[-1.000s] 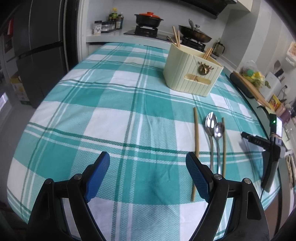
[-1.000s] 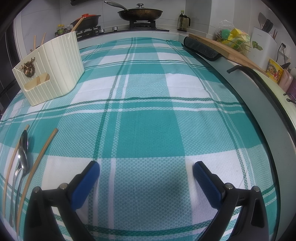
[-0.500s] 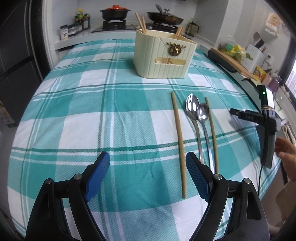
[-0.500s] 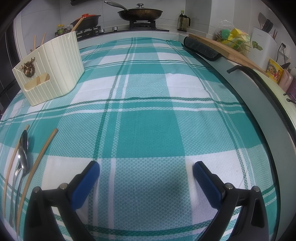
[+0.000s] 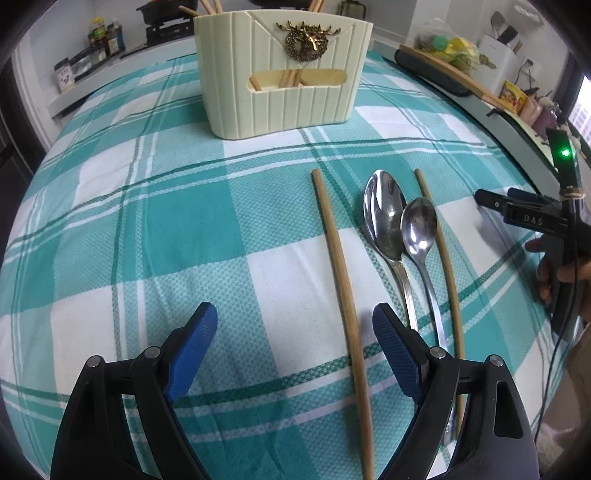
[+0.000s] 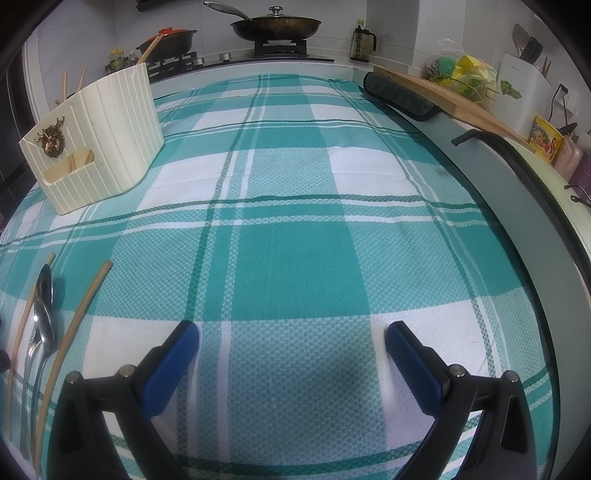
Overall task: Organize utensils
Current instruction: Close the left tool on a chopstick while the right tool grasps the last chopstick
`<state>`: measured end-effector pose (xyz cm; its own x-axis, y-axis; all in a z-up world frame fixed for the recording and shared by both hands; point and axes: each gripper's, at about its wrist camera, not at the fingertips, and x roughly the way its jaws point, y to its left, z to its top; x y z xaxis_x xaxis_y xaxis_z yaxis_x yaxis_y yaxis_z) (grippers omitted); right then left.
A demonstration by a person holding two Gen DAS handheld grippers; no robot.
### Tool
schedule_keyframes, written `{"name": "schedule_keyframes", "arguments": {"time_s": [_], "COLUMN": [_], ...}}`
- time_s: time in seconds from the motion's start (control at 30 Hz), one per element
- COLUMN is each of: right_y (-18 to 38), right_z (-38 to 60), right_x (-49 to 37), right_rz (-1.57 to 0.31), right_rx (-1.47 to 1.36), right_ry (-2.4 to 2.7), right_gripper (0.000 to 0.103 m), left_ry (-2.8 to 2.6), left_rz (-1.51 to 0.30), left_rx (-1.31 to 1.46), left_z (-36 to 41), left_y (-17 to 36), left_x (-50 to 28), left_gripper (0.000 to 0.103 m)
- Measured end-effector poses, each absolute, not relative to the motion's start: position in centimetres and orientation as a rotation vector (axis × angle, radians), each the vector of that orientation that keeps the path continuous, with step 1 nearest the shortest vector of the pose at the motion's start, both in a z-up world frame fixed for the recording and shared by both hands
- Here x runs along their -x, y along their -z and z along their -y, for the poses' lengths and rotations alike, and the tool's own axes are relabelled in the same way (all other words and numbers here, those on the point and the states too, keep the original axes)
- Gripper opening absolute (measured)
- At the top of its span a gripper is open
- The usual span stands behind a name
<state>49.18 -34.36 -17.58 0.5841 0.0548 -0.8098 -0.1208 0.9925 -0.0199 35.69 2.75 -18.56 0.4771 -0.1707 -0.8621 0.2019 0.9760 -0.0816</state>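
On the tablecloth (image 5: 207, 221) lie two chopsticks (image 5: 341, 280) and two spoons (image 5: 402, 236).

Two steel spoons (image 5: 399, 236) flat between two chopsticks (image 5: 341, 280), before cream holder (image 5: 282, 70).

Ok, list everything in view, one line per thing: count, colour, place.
utensil holder: one, cream, far end of cloth, chopsticks inside
loose chopsticks: two, tan, flat on cloth, flanking the spoons
spoons: two, silver, side by side between the chopsticks
tablecloth: one, teal and white check, over the table
frying pan: one, dark, on the stove behind
left gripper: one, black with blue pads, open over the cloth
right gripper: one, black with blue pads, open over bare cloth
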Motion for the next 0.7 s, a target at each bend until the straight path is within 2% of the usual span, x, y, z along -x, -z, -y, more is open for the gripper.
{"name": "schedule_keyframes", "arguments": {"time_s": [0.13, 0.23, 0.33, 0.4, 0.43, 0.47, 0.53, 0.6, 0.67, 0.7], "right_y": [17.0, 15.1, 13.8, 14.0, 14.4, 14.9, 16.2, 16.3, 16.1, 16.0], "right_z": [33.3, 30.5, 27.3, 25.6, 24.9, 24.1, 23.4, 23.7, 23.7, 23.7], "right_x": [-48.4, -44.8, -41.8, -40.9, -40.6, -40.3, -40.4, -40.3, -40.2, -40.0], "right_rz": [-0.957, -0.916, -0.896, -0.9, -0.901, -0.907, -0.958, -0.953, -0.958, -0.957], "right_rx": [0.096, 0.073, 0.012, 0.008, 0.032, 0.072, 0.119, 0.092, 0.092, 0.079], "right_ry": [-0.089, -0.2, -0.316, -0.329, -0.322, -0.318, -0.306, -0.303, -0.325, -0.346], "right_gripper": [0.103, 0.103, 0.103, 0.101, 0.094, 0.077, 0.057, 0.057, 0.048, 0.047], "left_ry": [0.214, 0.211, 0.215, 0.217, 0.216, 0.213, 0.207, 0.195, 0.18, 0.173], "left_rz": [-1.038, -1.035, -1.032, -1.03, -1.028, -1.025, -1.02, -1.01, -1.004, -1.003], "left_rx": [-0.041, -0.044, -0.062, -0.068, -0.072, -0.075, -0.071, -0.057, -0.041, -0.027], "left_z": [-2.9, -2.8, -2.2, -1.9, -1.8, -1.7, -1.5, -1.5, -1.4, -1.4], "left_y": [18.6, 18.5, 18.4, 18.2, 18.2, 18.2, 18.2, 18.3, 18.3, 18.3], "left_x": [-35.5, -35.1, -34.5, -34.0, -33.8, -33.5, -33.0, -32.6, -32.3, -32.2], "left_gripper": [0.084, 0.078, 0.067, 0.053, 0.05, 0.045, 0.036, 0.028, 0.024, 0.022]}}
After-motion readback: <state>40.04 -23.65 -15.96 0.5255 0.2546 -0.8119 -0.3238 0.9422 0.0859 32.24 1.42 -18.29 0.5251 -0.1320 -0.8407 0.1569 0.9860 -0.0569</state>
